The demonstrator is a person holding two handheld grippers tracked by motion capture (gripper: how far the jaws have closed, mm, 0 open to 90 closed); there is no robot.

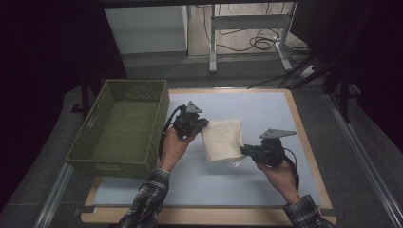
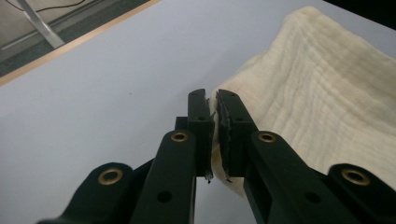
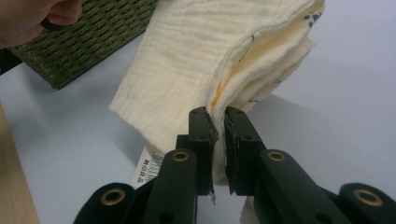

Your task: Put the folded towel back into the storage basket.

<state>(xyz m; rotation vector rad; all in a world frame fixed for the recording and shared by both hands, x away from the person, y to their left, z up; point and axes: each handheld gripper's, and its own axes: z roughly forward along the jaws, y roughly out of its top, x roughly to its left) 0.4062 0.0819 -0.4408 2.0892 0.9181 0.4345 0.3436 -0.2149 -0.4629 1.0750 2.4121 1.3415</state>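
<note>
A folded cream cloth hangs between the two grippers over the pale blue mat. My left gripper is shut on its left edge; in the left gripper view the jaws pinch the cloth near its corner, at the left gripper. My right gripper is shut on the lower right edge. In the right gripper view the right gripper clamps the layered fold of the cloth, where yellow and dark printed marks show inside, and a white care label hangs below.
A green woven basket stands open and empty at the left of the mat, close to the left hand. The mat lies on a wooden board. Table legs and cables are on the floor beyond.
</note>
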